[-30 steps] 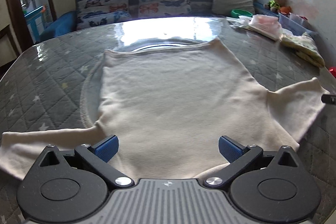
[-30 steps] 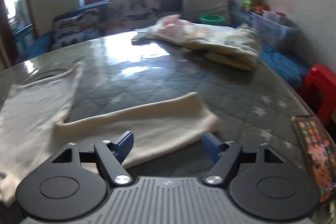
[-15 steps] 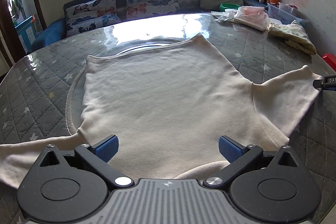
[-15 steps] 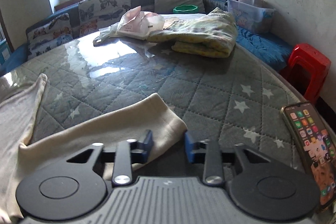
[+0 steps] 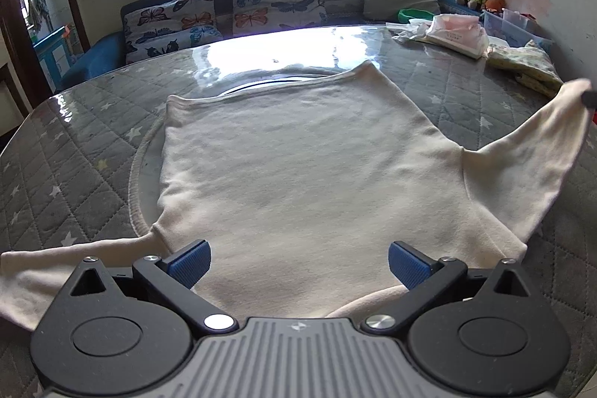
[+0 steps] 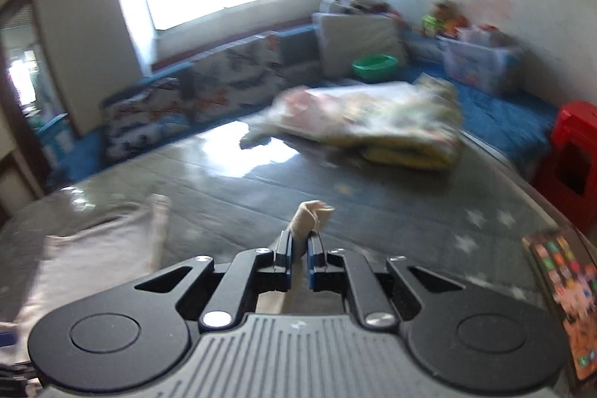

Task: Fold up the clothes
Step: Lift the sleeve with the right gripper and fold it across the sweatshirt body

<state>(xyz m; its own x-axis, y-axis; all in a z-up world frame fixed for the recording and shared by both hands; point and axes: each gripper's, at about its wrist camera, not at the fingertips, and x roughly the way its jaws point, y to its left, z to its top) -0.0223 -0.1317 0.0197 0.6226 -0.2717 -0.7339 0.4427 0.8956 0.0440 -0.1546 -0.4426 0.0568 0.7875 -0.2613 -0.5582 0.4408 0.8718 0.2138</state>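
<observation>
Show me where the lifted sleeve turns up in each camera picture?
Left wrist: sleeve at the right edge, raised off the table, its tip held.
Right wrist: only its bunched end, low centre, pinched in the right gripper.
Shared landmark: the green bowl.

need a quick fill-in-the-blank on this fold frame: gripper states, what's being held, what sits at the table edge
1. The right gripper is shut on the cuff of the cream shirt's ______.
2. The left gripper hovers over the shirt with its jaws ______.
3. The held sleeve is ______ off the quilted table.
4. In the right wrist view, a ______ lies at the table's right edge.

Missing words: sleeve; open; lifted; phone
</observation>
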